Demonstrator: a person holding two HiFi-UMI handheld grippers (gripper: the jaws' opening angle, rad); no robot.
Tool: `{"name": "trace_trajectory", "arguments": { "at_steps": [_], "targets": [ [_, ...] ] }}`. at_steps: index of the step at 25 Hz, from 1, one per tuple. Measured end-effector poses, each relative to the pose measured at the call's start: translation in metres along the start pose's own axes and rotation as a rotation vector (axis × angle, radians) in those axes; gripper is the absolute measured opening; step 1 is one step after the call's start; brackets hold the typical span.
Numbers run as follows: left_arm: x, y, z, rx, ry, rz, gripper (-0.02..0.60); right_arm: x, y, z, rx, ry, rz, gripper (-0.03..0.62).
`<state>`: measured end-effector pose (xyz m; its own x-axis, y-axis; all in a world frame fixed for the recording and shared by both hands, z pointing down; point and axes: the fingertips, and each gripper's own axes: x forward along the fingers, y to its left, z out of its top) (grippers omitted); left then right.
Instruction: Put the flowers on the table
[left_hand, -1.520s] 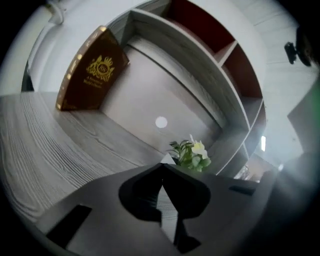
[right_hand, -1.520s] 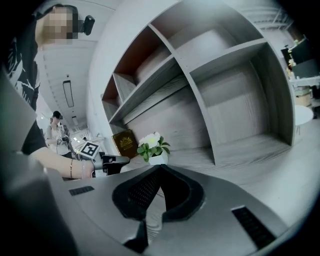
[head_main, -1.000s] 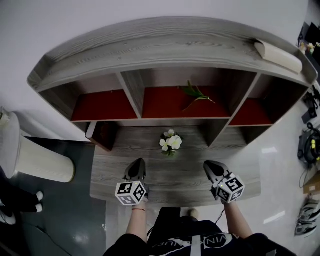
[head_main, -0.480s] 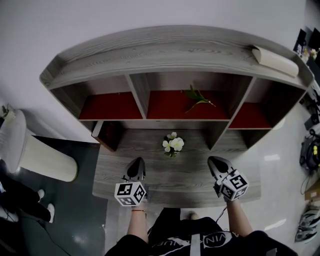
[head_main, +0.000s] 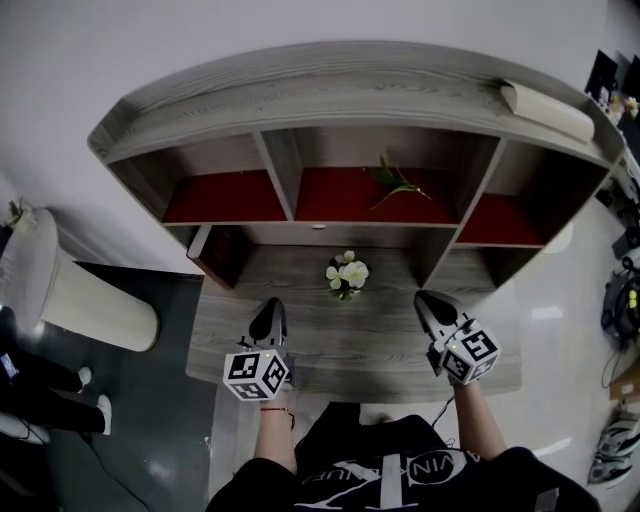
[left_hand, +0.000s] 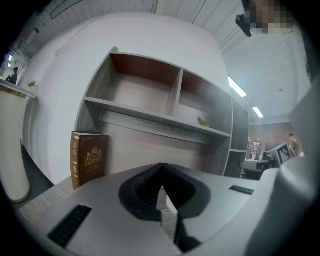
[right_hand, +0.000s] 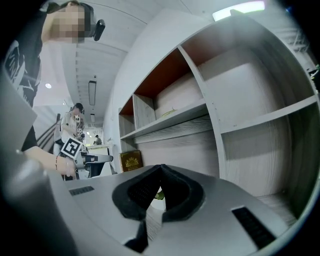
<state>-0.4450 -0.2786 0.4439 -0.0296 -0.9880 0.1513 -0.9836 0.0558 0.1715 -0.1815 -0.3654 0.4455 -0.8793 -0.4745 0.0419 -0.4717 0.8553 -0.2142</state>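
Grey tabletop (head_main: 330, 338) below shelf (head_main: 330, 100) | flowers (head_main: 347, 272) stand on it, ahead, between my claws | left claw (head_main: 271, 306) & right claw (head_main: 424, 299) both closed, empty | risk: nudging w/ closed jaws could tip flowers; sprig (head_main: 395, 183) lies on mid shelf.

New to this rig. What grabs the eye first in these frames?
A small bunch of white flowers sits alone on the grey wood-grain table, just beyond the left gripper and right gripper, both with jaws shut and empty. Above it, a green leafy stem lies in the middle red-floored compartment of the curved grey shelf unit.
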Motion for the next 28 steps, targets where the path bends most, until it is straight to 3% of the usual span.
{"name": "trace_trajectory", "arguments": {
  "at_steps": [14,28],
  "targets": [
    [-0.018,-0.002,0.021,0.041,-0.051,0.027,0.003,-0.005,-0.001,0.013,-0.048,0.0,-0.001,0.011],
    [-0.035,-0.002,0.029,0.034,-0.086,0.048,0.003,-0.011,0.004,0.021,-0.058,-0.014,0.016,0.009]
  ]
}}
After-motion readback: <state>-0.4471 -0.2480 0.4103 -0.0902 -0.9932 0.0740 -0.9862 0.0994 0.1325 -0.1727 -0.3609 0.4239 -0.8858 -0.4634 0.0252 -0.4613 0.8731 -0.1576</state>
